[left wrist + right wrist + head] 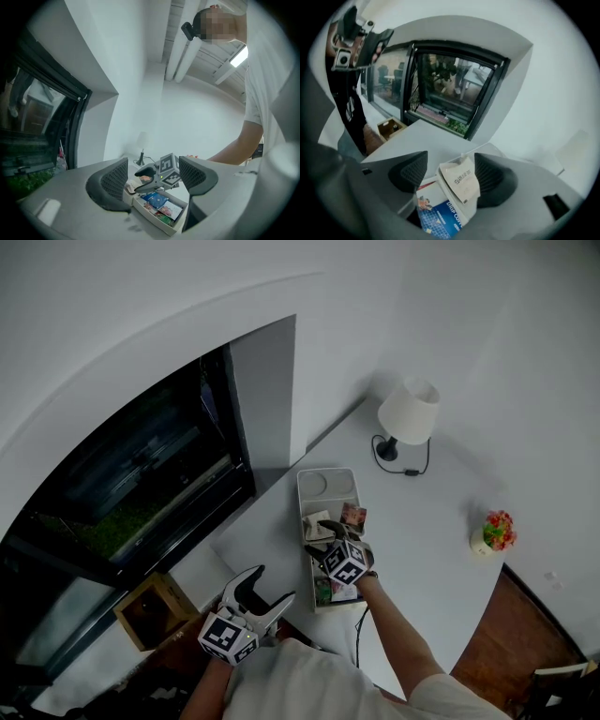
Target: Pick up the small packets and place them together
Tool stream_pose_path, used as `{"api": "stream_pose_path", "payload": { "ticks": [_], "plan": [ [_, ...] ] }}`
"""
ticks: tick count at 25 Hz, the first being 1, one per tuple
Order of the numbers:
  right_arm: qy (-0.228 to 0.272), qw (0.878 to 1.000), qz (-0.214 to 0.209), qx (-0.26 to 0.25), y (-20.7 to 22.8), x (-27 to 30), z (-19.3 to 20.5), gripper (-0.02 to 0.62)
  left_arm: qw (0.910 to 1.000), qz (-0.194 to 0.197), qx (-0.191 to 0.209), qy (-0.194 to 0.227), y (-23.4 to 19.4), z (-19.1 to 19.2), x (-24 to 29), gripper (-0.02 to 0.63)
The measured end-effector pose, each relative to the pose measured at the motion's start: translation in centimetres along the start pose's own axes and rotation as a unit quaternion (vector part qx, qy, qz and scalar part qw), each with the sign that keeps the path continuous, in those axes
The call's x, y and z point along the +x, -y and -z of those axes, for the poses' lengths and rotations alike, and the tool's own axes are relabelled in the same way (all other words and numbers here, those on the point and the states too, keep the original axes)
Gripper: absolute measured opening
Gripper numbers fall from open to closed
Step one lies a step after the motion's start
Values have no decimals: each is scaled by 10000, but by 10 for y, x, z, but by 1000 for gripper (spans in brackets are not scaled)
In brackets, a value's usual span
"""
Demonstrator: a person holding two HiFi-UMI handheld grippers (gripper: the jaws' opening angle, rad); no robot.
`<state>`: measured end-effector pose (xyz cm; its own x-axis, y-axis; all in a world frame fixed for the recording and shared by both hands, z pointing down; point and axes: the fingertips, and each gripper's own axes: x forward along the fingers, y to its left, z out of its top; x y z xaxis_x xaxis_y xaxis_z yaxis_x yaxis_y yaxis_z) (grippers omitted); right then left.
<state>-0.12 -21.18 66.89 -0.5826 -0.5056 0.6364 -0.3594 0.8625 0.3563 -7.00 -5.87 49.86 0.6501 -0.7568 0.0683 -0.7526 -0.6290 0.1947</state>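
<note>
Standing between the right gripper's parted jaws, seemingly unclamped, a white packet was mid-tray; coloured packets lay gathered at its 6 o'clock, a pink packet outside at 2 o'clock; the left gripper gaped empty

The white table carries a divided tray, a lamp and a flower pot.

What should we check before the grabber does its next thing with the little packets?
1. White packet sits between the right gripper fingers: ok.
2. Fingers closed on it: not ok, they stand apart.
3. Blue packet underneath is clear of the grab: cannot tell.
4. Left gripper is open, empty and away from the tray: ok.
</note>
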Motion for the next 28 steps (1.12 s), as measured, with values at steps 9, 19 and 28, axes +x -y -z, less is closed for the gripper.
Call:
{"api": "stream_pose_path", "payload": {
  "ticks": [9,19,28],
  "plan": [
    [2725,9369,719,2071,47,-149,-78,385,9998,-4,19,205,-5,-17,11,339],
    [3187,8973,1657,2564,29,-242,-61,379,9987,-179,259,401,-18,-32,12,341],
    [2812,9129,1746,2389,4,-237,-54,350,9989,-43,379,274,-10,-21,22,342]
  ]
}}
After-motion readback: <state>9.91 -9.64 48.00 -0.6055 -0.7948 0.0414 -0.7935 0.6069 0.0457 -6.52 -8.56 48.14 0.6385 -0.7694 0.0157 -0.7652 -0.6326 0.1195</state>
